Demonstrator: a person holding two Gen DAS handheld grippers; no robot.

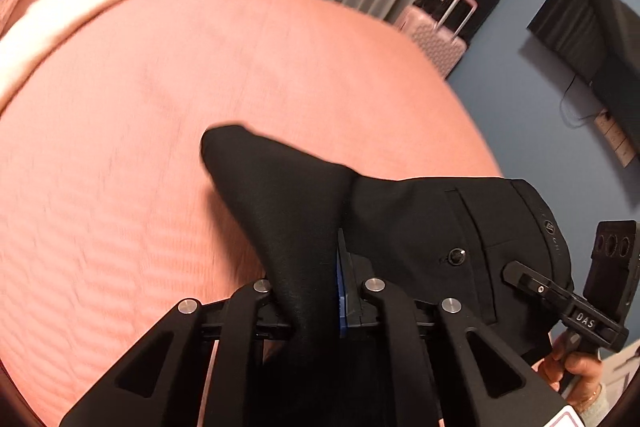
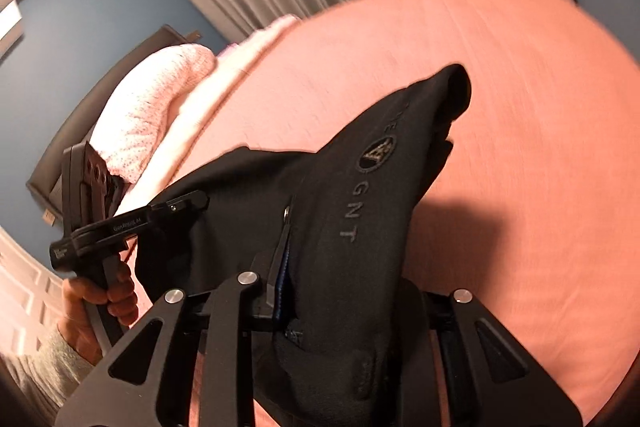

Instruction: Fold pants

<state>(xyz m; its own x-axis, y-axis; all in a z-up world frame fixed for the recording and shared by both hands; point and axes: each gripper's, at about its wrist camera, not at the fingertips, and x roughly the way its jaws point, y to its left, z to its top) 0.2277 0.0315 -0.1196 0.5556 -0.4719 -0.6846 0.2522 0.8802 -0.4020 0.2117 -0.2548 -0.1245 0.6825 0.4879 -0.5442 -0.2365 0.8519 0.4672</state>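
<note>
Left gripper (image 1: 320,291): jaws nearly closed, pinching a bunched fold of the black pants (image 1: 400,227); cloth peaks ahead of the jaws and hangs below them.
Pants: held off the pink bed (image 1: 200,87), stretched from the left jaws across to the right ones; back pocket with its button just right of the left jaws.
Right gripper (image 2: 304,291): jaws closed down on the waistband, lettering running ahead of the jaws, zipper beside the left finger (image 2: 276,275).
Slip risk, left: grip on a thin bunched fold only; a sideways tug could pull it free and drop that side.
Slip risk, right: thick waistband wad between the jaws; uneven layers could let the inner layer slide out.
Fold risk: cloth slack and twisted between the two grips; laid down this way, likely creased or skewed on the bed.
View risk: pants covering much of the space ahead of both jaws, making it hard to judge where the cloth lands.
</note>
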